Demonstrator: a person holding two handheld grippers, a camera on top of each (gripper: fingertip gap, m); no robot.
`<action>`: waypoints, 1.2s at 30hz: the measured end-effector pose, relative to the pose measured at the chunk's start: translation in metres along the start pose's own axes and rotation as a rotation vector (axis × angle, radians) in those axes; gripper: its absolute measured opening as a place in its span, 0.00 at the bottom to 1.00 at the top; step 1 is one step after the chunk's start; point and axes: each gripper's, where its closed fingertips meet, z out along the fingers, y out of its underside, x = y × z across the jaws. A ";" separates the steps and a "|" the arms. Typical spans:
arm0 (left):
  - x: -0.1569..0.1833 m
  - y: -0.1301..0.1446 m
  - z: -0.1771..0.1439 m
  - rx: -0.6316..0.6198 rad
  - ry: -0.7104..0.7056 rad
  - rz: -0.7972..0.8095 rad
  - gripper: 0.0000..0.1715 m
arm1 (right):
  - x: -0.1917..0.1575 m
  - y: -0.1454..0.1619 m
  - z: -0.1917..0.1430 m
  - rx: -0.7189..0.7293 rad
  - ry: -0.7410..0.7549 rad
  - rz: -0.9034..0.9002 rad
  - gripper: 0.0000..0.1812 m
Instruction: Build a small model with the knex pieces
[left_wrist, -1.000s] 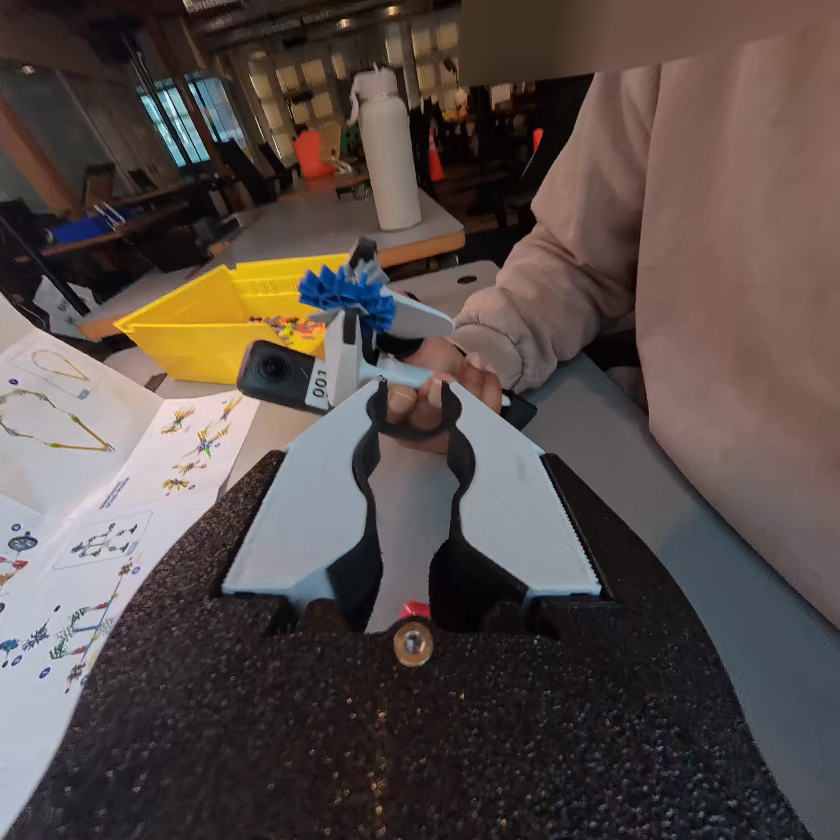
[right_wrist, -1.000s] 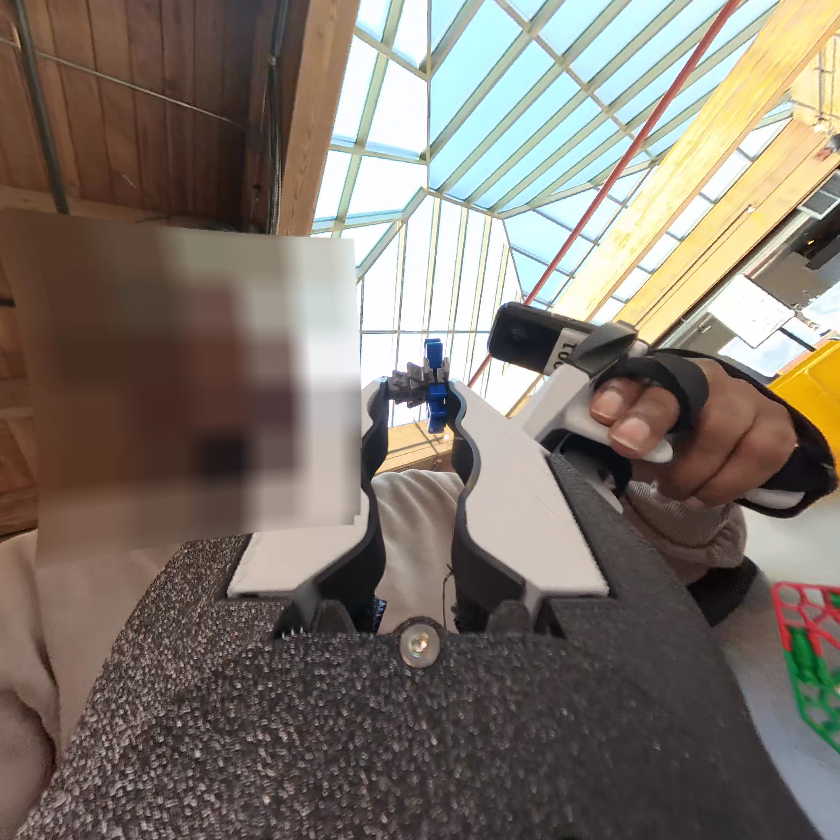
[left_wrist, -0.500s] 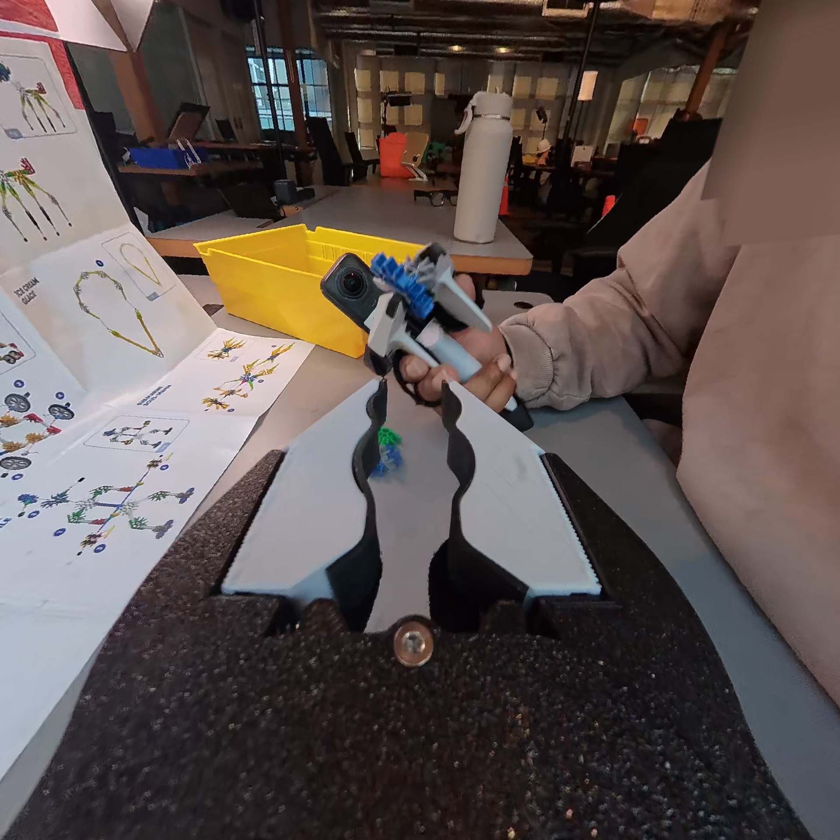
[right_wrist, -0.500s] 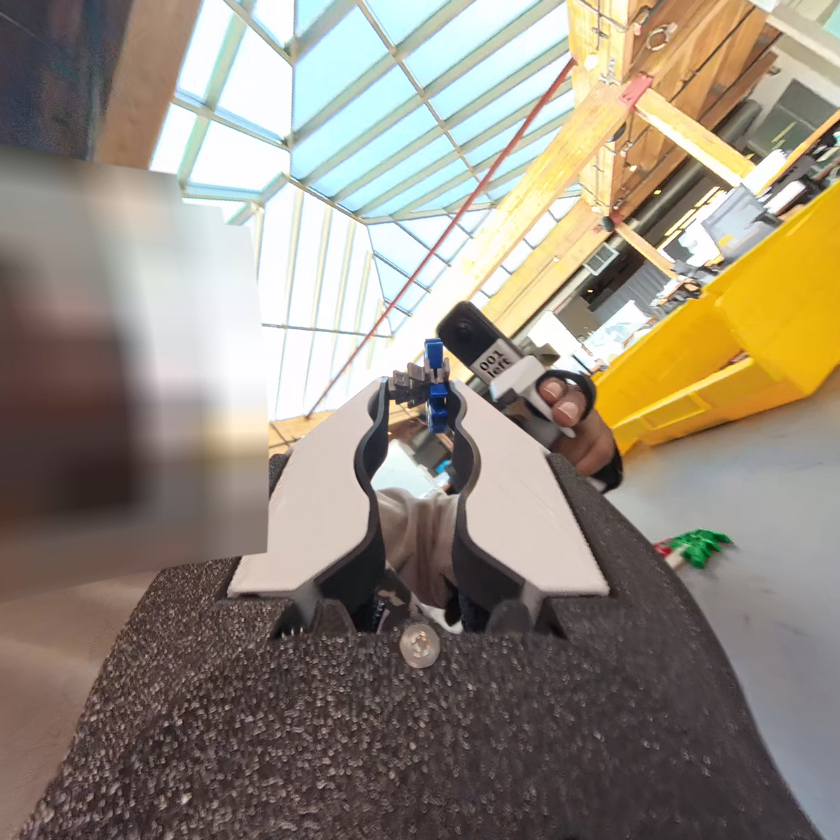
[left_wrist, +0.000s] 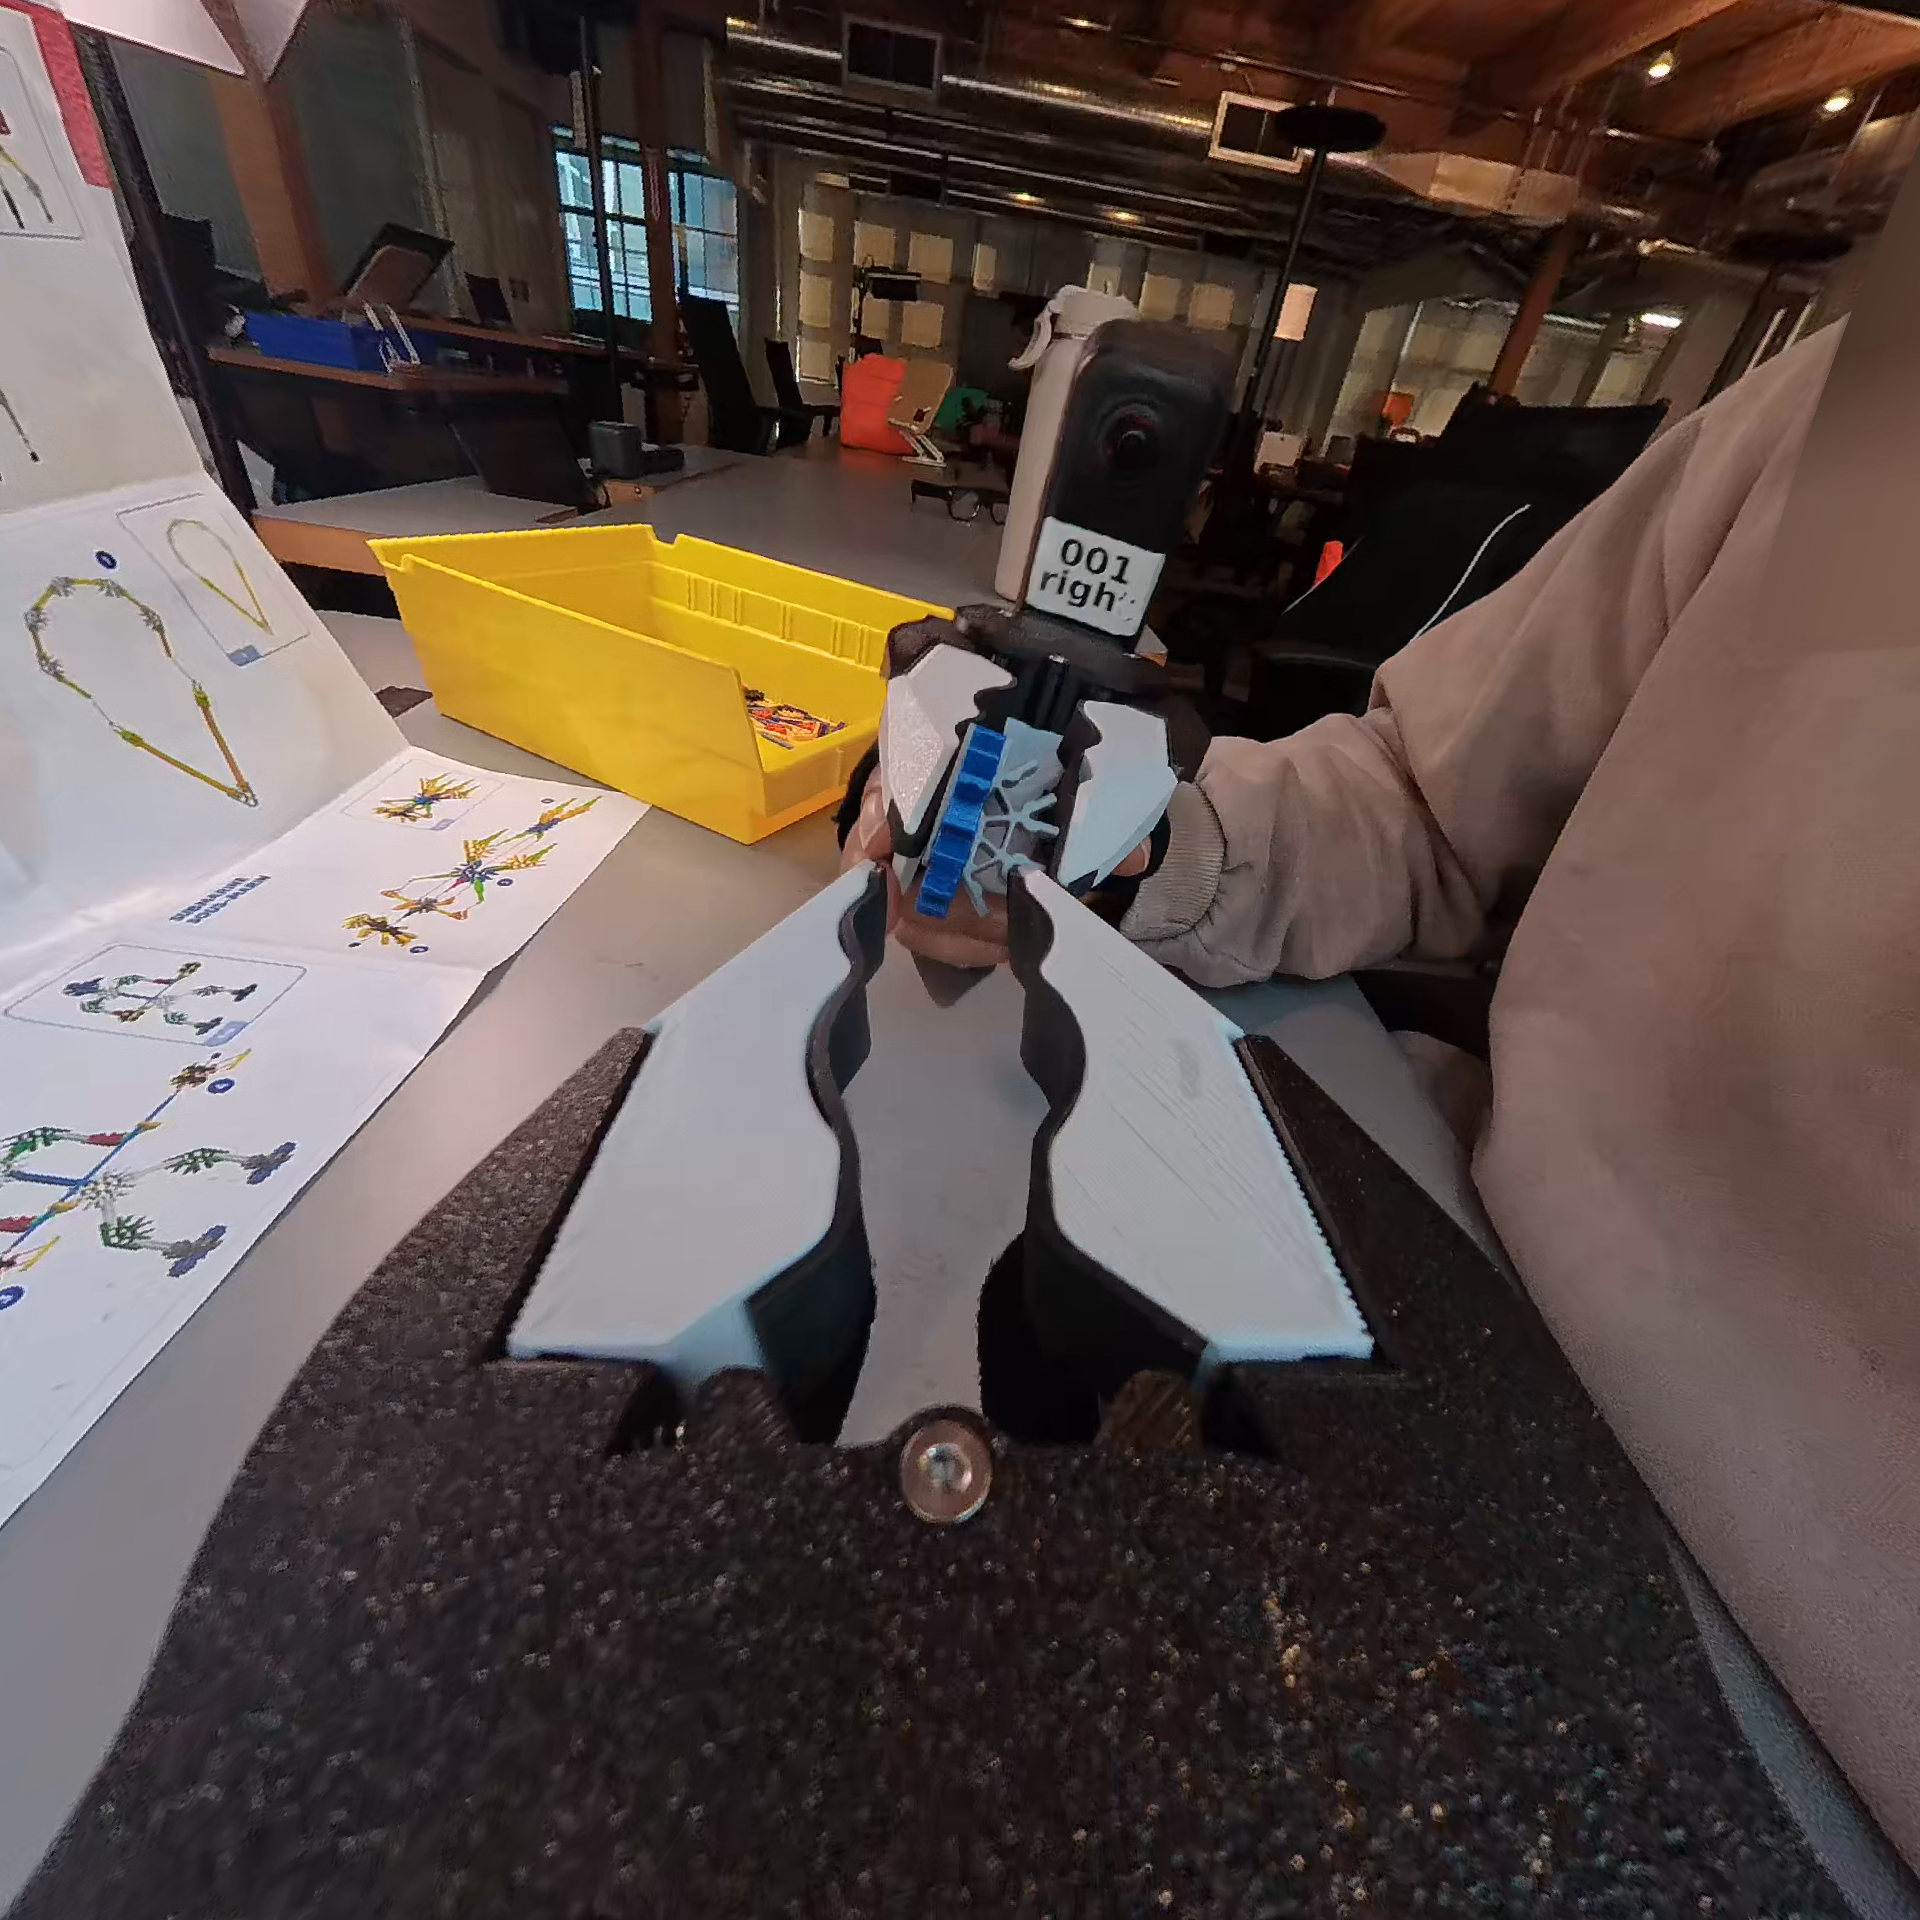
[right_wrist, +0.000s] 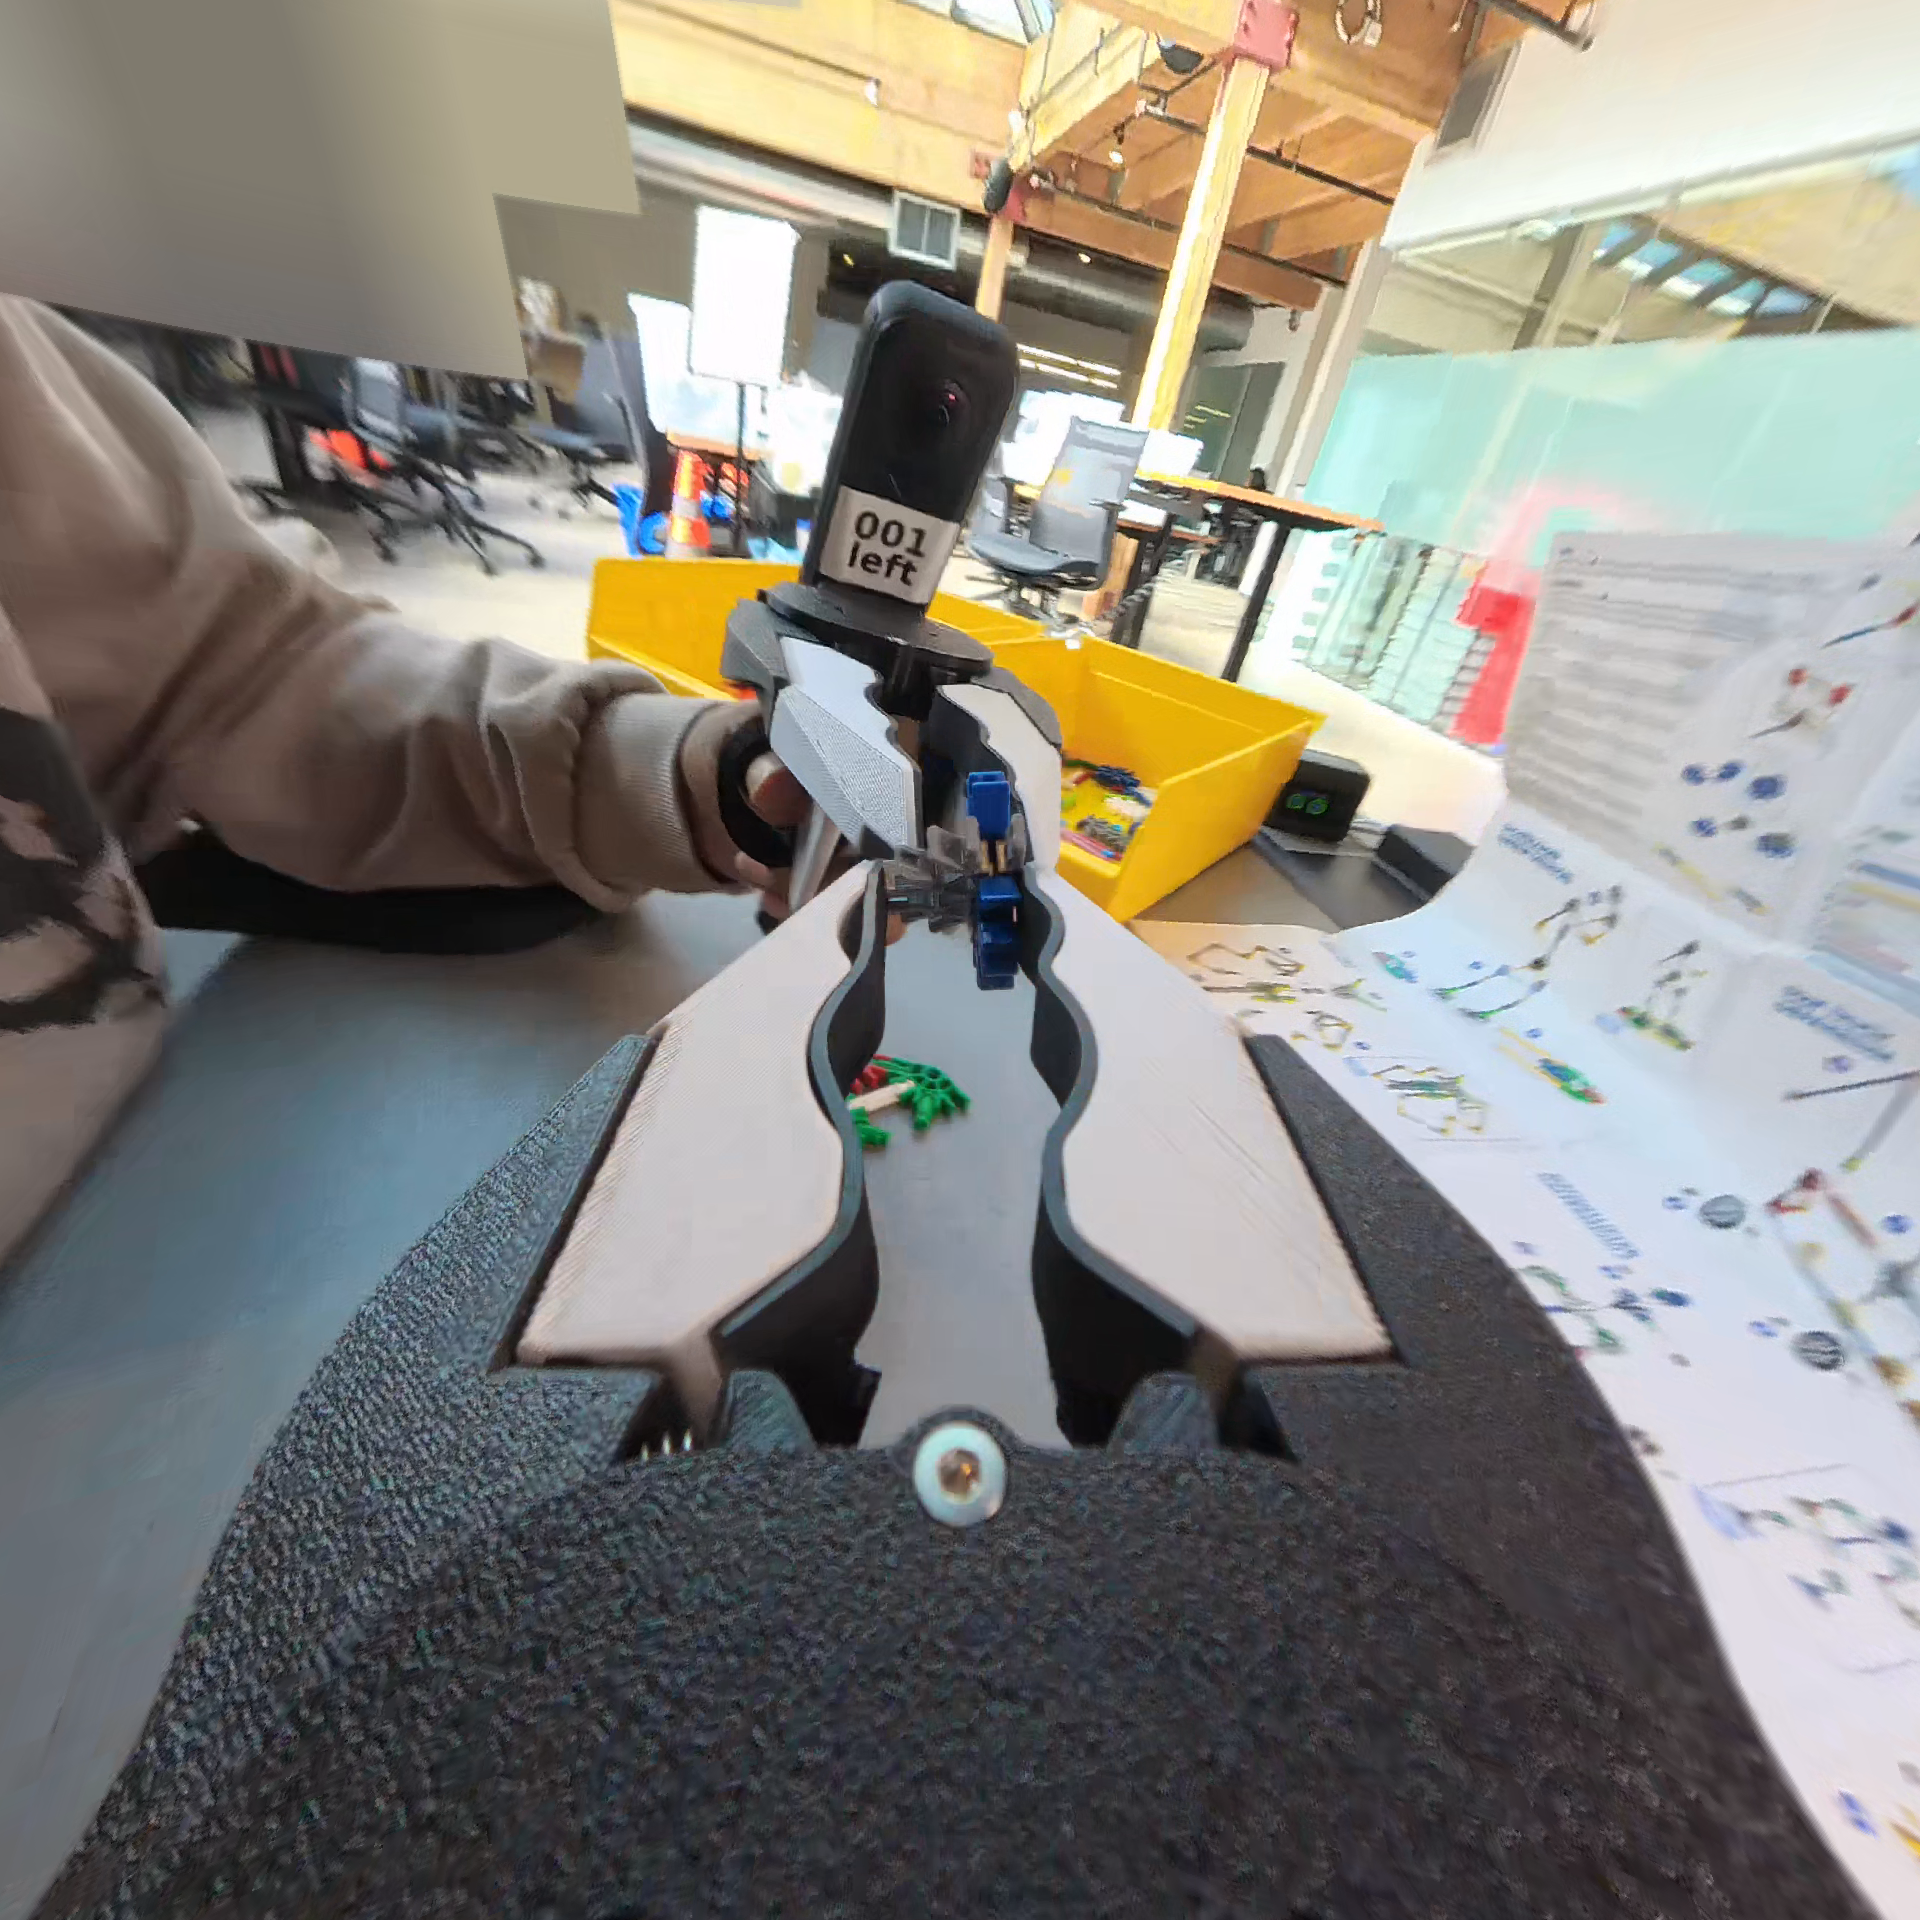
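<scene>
Facing tip to tip mid-frame, right gripper (right_wrist: 951, 904) clamped on blue-and-grey connector piece (right_wrist: 971, 883), left gripper (left_wrist: 945, 883) fingers apart, empty, yellow bin (left_wrist: 623, 665) behind, instruction sheet (left_wrist: 208, 987) lower left, green pieces (right_wrist: 914, 1096) below on grey table (right_wrist: 364, 1091).

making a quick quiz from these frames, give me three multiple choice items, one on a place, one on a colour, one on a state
1. Where do the small green pieces lie?
A. on the grey table
B. in the yellow bin
C. on the instruction sheet

2. What colours are the connector pieces in the right gripper?
A. red and green
B. blue and grey
C. yellow and white

3. How is the left gripper?
A. shut on a rod
B. shut on paper
C. open, holding nothing

Answers:
1 A, they rest on bare tabletop seen between the right gripper's fingers.
2 B, a blue part joins a grey snowflake-shaped one.
3 C, its fingers stand apart with only table between them.
</scene>
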 end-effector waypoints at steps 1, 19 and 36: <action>-0.001 0.000 0.000 0.000 -0.013 0.002 0.12 | 0.003 0.000 -0.001 -0.024 0.050 -0.097 0.13; 0.010 -0.001 0.014 0.037 0.096 -0.292 0.22 | 0.008 0.008 0.002 -0.245 0.369 -0.916 0.14; 0.013 -0.015 0.010 -0.083 -0.473 1.062 0.22 | -0.012 -0.010 -0.004 0.222 -0.344 0.783 0.26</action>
